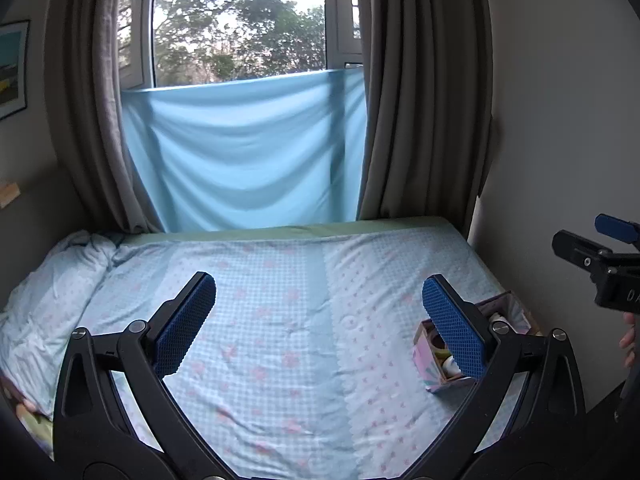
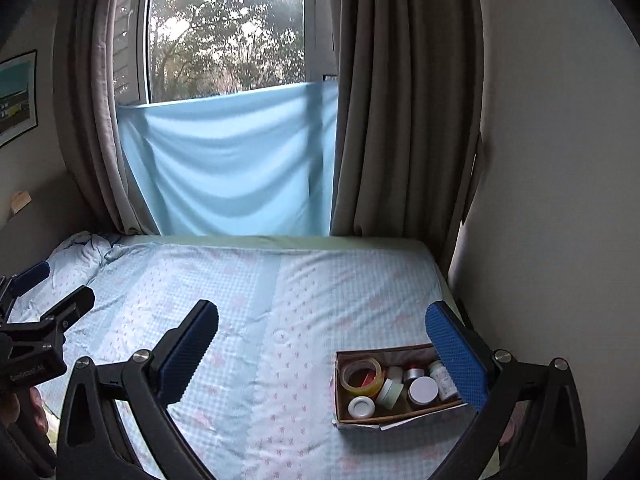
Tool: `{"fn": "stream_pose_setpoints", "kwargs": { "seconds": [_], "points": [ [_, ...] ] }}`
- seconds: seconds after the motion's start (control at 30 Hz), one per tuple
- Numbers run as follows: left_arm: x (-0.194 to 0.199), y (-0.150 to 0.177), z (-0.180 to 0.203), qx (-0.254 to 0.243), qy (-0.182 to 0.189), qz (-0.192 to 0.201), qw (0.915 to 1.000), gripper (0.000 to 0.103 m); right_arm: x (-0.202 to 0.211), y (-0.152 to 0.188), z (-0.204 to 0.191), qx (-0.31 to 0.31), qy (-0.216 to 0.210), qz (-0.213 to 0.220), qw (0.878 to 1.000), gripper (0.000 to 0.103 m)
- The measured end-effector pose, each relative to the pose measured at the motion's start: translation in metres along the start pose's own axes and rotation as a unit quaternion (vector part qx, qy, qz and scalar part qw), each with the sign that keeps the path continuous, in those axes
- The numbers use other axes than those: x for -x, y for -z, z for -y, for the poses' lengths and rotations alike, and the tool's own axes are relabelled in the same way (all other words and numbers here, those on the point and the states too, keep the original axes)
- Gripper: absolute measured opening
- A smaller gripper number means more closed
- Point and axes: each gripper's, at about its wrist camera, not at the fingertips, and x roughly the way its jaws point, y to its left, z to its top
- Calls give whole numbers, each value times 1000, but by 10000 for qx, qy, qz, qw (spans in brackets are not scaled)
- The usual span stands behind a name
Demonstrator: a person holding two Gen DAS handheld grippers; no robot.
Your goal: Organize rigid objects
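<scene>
A small cardboard box (image 2: 360,418) with patterned sides sits on the bed at the right, near the wall. It holds a roll of clear tape (image 2: 362,377), a pill bottle (image 2: 442,379) and several small jars with white or silver lids (image 2: 423,389). The box also shows in the left wrist view (image 1: 430,364), partly hidden behind the right finger. My right gripper (image 2: 322,326) is open and empty above the bed, left of the box. My left gripper (image 1: 320,296) is open and empty over the middle of the bed.
The bed (image 2: 240,300) has a light blue checked sheet with pink flowers. A crumpled quilt (image 1: 52,280) lies at its far left. Grey curtains (image 1: 420,100), a blue cloth (image 1: 248,152) and a window stand behind. A white wall (image 2: 540,200) borders the right side.
</scene>
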Motion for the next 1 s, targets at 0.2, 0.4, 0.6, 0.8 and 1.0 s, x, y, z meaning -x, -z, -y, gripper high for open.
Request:
{"fn": "stream_pose_setpoints", "kwargs": {
  "seconds": [0.2, 0.4, 0.6, 0.8, 1.0],
  "points": [
    [2, 0, 1, 66, -44, 72, 9999, 103, 8, -1, -6, -16, -26, 111, 9999, 103],
    [3, 0, 0, 87, -57, 105, 9999, 103, 10, -2, -3, -69, -14, 154, 9999, 103],
    [2, 1, 4, 55, -88, 69, 9999, 103, 9, -1, 1, -139, -22, 138, 9998, 103],
    [2, 2, 6, 73, -106, 41, 9999, 103, 9, -1, 1, -154, -28, 140, 9998, 103],
    [2, 2, 7, 63, -145, 60, 9999, 103, 10, 0, 0, -148, -12, 131, 9998, 103]
  ]
}}
